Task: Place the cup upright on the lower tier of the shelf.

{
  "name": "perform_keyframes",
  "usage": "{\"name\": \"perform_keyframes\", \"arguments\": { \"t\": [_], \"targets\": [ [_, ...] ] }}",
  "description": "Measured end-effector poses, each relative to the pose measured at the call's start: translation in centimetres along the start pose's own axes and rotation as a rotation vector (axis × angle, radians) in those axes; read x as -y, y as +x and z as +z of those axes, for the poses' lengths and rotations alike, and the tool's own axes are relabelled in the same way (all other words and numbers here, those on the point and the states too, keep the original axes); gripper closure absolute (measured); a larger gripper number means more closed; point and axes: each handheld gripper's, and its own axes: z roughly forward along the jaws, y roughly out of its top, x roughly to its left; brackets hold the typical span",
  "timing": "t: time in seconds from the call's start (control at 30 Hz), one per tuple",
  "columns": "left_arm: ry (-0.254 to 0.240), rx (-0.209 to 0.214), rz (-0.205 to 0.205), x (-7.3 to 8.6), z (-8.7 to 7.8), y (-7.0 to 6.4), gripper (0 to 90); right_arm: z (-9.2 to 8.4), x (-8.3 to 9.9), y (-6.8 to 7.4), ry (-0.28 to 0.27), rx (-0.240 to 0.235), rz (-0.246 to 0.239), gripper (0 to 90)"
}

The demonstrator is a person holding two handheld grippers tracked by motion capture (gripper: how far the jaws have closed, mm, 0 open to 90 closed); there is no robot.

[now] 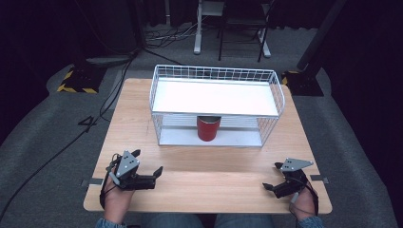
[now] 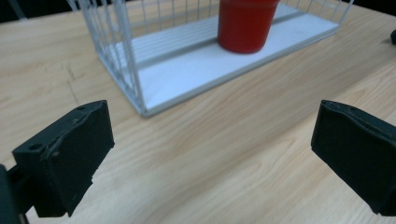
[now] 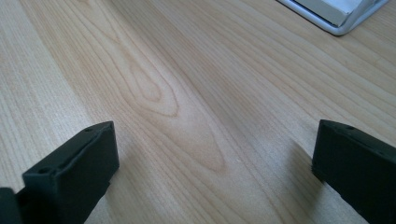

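A red cup (image 1: 208,128) stands upright on the lower shelf of a white wire rack (image 1: 216,97) at the middle of the wooden table (image 1: 142,118). My left gripper (image 1: 148,161) rests near the front left edge, open and holding nothing, angled toward the rack. In the left gripper view the gripper (image 2: 212,154) has its jaws wide apart, and the red cup (image 2: 245,23) sits beyond them inside the rack (image 2: 187,79). My right gripper (image 1: 272,176) lies open near the front right edge. In its own view the gripper (image 3: 215,168) has bare wood between its jaws.
The rack's white top shelf (image 1: 214,96) roofs over the cup, and wire walls close its sides and back. A corner of the rack base (image 3: 336,14) shows far off in the right gripper view. Bare tabletop lies between the grippers and the rack front.
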Motion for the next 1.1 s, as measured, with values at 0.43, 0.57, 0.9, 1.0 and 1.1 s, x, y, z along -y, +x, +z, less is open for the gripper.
{"name": "perform_keyframes", "arguments": {
  "t": [0.43,0.57,0.9,1.0,1.1],
  "targets": [
    [0.233,-0.04,-0.012,3.4,0.9,2.3,0.0,0.0,0.0,0.0,0.0,0.0,0.0,0.8],
    [0.306,-0.056,0.03,3.8,1.5,2.2,0.0,0.0,0.0,0.0,0.0,0.0,-0.001,0.8],
    [0.359,-0.042,-0.006,4.0,2.2,2.4,0.0,0.0,0.0,0.1,-0.001,0.003,-0.002,0.8],
    [0.359,-0.042,-0.006,4.0,2.2,2.4,0.0,0.0,0.0,0.1,-0.002,0.004,-0.003,0.8],
    [0.359,-0.037,-0.007,4.0,2.1,2.5,0.1,0.0,0.0,0.1,-0.002,0.005,-0.004,0.8]
  ]
}}
